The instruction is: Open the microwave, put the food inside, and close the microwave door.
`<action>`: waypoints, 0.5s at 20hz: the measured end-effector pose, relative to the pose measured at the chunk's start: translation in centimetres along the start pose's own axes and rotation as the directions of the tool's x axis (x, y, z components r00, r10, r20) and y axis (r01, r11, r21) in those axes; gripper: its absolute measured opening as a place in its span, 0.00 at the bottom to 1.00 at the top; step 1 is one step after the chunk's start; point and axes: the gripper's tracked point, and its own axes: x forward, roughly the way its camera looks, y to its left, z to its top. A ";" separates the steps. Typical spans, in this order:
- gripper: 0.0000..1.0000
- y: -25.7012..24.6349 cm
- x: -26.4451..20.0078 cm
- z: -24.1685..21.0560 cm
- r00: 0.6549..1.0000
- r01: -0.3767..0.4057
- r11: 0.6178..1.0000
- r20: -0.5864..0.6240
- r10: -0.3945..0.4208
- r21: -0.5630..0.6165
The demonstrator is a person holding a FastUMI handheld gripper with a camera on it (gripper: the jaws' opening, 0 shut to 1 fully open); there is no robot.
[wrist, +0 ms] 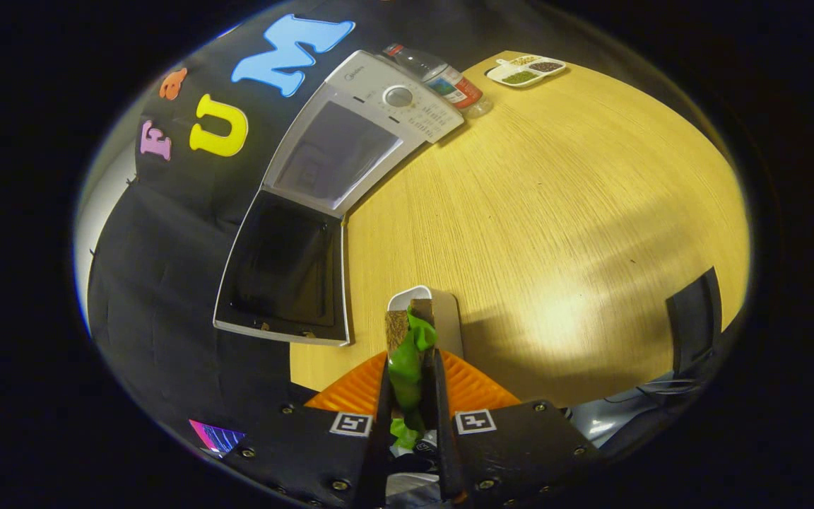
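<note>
Fingers were clamped narrowly on what seemed a sandwich, well short of the microwave with its open door. Swung carelessly, the food could clip that door's edge and slip free.

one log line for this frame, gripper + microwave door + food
gripper: shut on sandwich | microwave door: open | food: held over table, not inside yet

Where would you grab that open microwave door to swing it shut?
Probably the door's free edge, farthest from the hinge at the microwave cavity, coming from its outer side: it stands swung wide, so that edge gives most leverage. The tool is shut on the green food.
</note>
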 end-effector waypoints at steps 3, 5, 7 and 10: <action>0.28 1.1 -0.8 1.0 1.000 -0.005 1.000 0.031 0.005 -0.007; 0.28 2.7 -1.0 2.2 0.997 -0.053 0.998 0.054 0.052 0.019; 0.28 4.2 -0.8 3.9 0.992 -0.089 0.996 0.092 0.086 0.021; 0.28 6.7 0.2 6.3 0.982 -0.137 0.990 0.133 0.135 0.008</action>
